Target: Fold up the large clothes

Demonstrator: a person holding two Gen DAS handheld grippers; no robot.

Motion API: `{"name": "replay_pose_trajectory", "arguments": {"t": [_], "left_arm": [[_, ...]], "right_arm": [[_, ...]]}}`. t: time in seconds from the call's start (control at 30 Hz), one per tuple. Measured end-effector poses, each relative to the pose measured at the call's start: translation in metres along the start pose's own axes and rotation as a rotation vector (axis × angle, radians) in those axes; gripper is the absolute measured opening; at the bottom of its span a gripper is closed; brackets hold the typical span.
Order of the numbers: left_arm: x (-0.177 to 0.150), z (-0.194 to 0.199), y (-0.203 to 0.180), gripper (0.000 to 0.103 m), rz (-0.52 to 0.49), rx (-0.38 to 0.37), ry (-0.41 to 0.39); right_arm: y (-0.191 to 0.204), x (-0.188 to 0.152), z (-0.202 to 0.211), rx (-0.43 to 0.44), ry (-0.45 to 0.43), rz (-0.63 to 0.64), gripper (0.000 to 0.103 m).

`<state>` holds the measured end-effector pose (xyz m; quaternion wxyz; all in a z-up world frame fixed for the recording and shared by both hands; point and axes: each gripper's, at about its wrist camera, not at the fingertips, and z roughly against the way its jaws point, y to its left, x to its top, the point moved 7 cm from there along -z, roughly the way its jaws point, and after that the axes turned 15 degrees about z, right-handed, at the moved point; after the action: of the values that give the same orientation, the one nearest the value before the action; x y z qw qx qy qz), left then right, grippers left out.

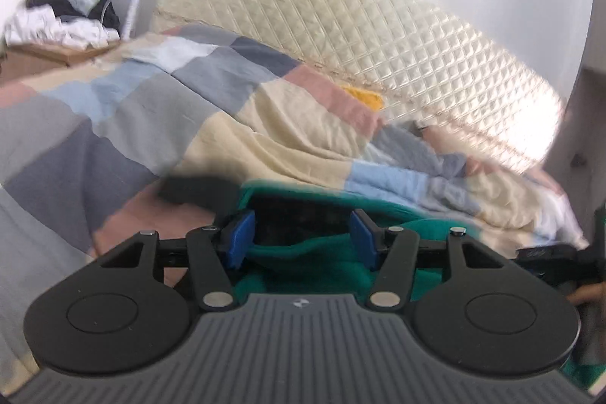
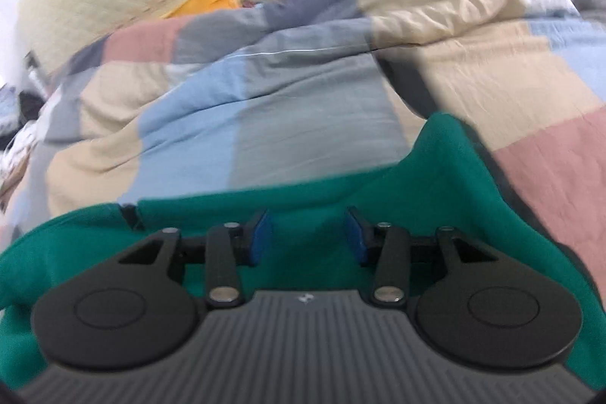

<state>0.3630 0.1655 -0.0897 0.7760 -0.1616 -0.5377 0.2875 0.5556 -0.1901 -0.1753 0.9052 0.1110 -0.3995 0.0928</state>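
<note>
Left wrist view: the left gripper (image 1: pixel 301 237) stands about half open, its blue pads (image 1: pixel 239 238) apart. A fold of the green garment (image 1: pixel 322 260) lies between and under the jaws, with a dark opening in it just ahead; whether the pads press the cloth I cannot tell. Beyond the jaws spreads a patchwork quilt (image 1: pixel 212 89) in grey, blue, pink and cream. To the far right of the jaws a yellow cloth (image 1: pixel 365 95) pokes out where the quilt meets a cream quilted headboard (image 1: pixel 341 21). Far left sits a pile of clothes (image 1: pixel 64 17).

Right wrist view, blurred: the right gripper (image 2: pixel 308 233) has its jaws partly open, pads clear of each other. The green garment fills the space between and below them and rises in a peak ahead to the right; no grip shows. Farther on lies the quilt, then the yellow cloth and headboard.
</note>
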Motion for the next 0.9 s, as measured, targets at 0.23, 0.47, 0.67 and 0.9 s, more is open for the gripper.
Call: {"name": "replay_pose_trajectory", "arguments": {"t": [0.23, 0.47, 0.67, 0.9], "left_arm": [[0.008, 0.012, 0.005, 0.062, -0.031, 0.077, -0.055], [-0.006, -0.006, 0.049, 0.062, 0.040, 0.205, 0.099], [-0.018, -0.009, 0.064, 0.053, 0.121, 0.198, 0.157], [-0.013, 0.001, 0.059, 0.011, 0.133, 0.206, 0.097]], "right_arm": [[-0.009, -0.008, 0.044, 0.031, -0.087, 0.017, 0.047], [-0.063, -0.024, 0.113, -0.069, -0.202, -0.027, 0.068], [-0.096, -0.047, 0.108, -0.075, -0.160, -0.067, 0.068], [-0.085, -0.051, 0.091, -0.024, -0.150, -0.015, 0.014]]}}
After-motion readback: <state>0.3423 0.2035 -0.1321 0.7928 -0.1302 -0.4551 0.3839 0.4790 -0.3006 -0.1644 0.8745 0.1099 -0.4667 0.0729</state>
